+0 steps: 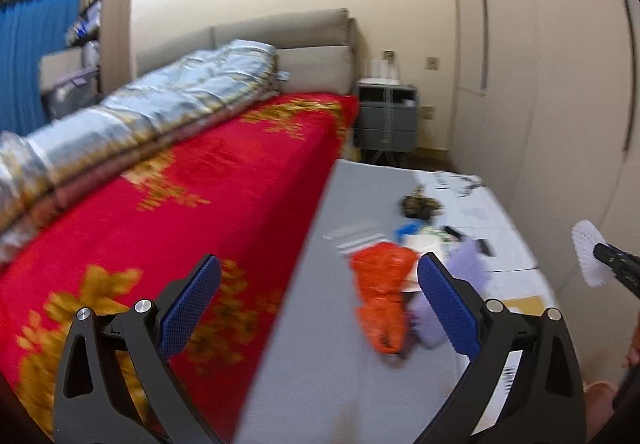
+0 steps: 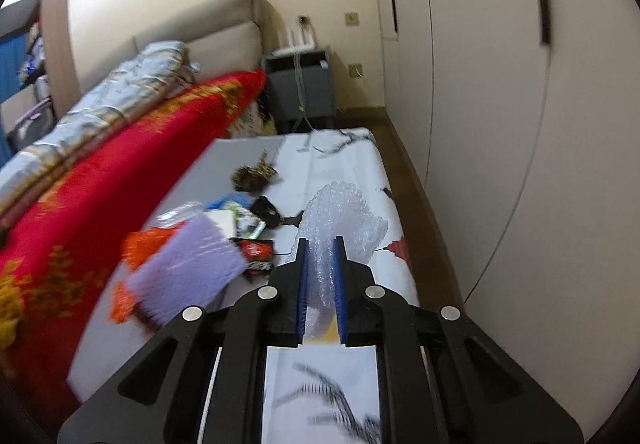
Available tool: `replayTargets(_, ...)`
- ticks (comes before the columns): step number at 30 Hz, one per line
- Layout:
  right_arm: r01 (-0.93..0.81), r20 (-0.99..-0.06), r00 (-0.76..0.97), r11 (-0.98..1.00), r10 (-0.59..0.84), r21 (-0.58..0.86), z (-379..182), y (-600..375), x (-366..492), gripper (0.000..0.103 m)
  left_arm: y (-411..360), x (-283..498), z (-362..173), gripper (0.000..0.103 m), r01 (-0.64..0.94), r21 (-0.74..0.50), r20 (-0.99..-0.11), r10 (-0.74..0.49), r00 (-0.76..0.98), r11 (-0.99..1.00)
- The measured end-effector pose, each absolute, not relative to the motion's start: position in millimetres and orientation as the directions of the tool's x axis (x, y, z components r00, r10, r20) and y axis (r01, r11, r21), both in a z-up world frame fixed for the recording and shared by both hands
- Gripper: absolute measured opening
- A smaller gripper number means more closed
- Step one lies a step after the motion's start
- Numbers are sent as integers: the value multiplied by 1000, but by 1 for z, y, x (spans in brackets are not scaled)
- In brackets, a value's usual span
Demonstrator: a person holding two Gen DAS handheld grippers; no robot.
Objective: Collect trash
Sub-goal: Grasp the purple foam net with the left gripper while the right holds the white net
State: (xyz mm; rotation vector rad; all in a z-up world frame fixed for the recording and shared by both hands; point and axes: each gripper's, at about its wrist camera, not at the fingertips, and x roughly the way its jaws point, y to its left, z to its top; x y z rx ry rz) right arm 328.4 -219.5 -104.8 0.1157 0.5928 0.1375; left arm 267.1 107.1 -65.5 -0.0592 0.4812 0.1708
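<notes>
Right gripper (image 2: 320,244) was clamped on a sheet of bubble wrap (image 2: 344,220), held clear above the white floor mat (image 2: 352,168). Left gripper (image 1: 320,284) stood spread wide, nothing between its pads, over the orange plastic bag (image 1: 382,296) (blurred) and purple paper (image 2: 188,268) beside the red bedspread (image 1: 208,184).

the left gripper (image 1: 319,277) is held with its blue-padded jaws spread wide, nothing between them. the right gripper (image 2: 321,244) is angled downward, its jaws drawn close and clamped on bubble wrap (image 2: 344,212).
</notes>
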Motion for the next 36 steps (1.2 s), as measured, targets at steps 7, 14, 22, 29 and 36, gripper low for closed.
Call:
replayTargets(7, -134, -526, 832, 984, 175, 116, -81, -246, 232, 15, 65, 318, -83, 95, -49, -82, -498, 2, 867, 995)
replayTargets(14, -125, -514, 843, 987, 161, 103, -91, -265, 219, 16, -5, 379, -133, 95, 89, 56, -501, -49, 864, 994)
replayTargets(22, -101, -596, 788, 987, 158, 128, -123, -280, 244, 14, -20, 405, -175, 78, 173, 23, -563, -130, 816, 985)
replayTargets(29, -112, -609, 775, 985, 171, 133, -131, -274, 249, 14, -21, 417, -190, 47, 178, 8, -605, -137, 784, 984)
replayTargets(36, -118, -602, 780, 985, 170, 126, -129, -275, 245, 14, -18, 411, -179, 0, 222, -23, -599, -191, 777, 975)
